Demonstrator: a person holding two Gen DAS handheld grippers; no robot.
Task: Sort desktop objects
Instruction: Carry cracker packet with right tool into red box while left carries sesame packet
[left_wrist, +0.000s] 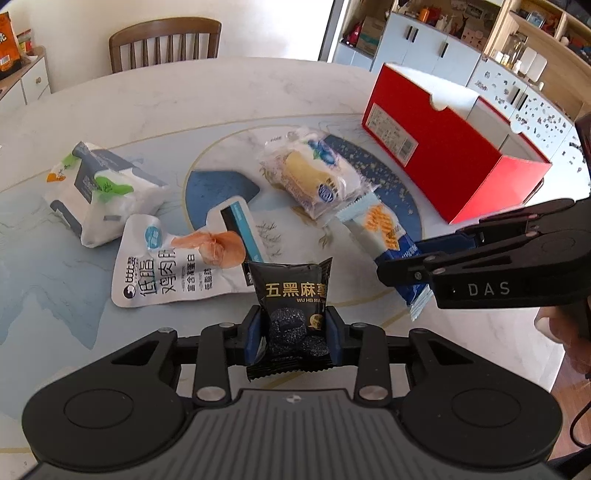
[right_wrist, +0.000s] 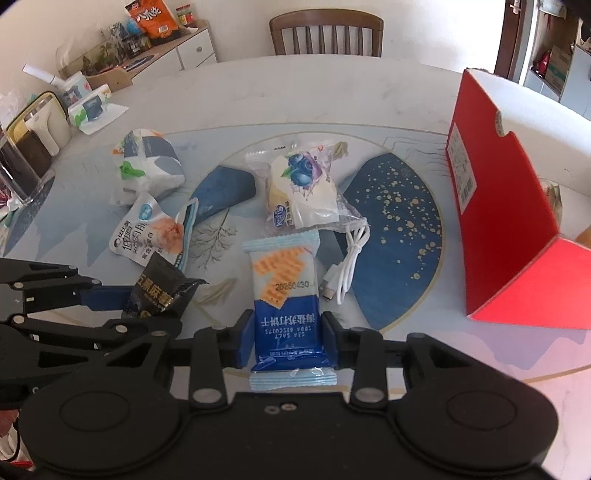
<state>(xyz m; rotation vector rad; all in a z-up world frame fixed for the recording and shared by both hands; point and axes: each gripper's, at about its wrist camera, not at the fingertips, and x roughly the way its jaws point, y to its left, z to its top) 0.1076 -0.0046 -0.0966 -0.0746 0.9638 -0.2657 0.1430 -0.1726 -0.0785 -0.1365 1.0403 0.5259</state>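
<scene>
Crinkly black sachet (left_wrist: 291, 317), glossy biscuit packet (right_wrist: 286, 295)

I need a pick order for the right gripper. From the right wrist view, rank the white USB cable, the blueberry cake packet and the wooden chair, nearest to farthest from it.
From the right gripper, which grips the soda biscuit packet:
1. White USB cable, just ahead, slightly right.
2. Blueberry cake packet, straight ahead, mid-table.
3. Wooden chair, beyond the table's far edge.

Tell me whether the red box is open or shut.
Open. The red box has no lid on top, and the left wrist view looks down past its rim onto pale inner walls.
</scene>
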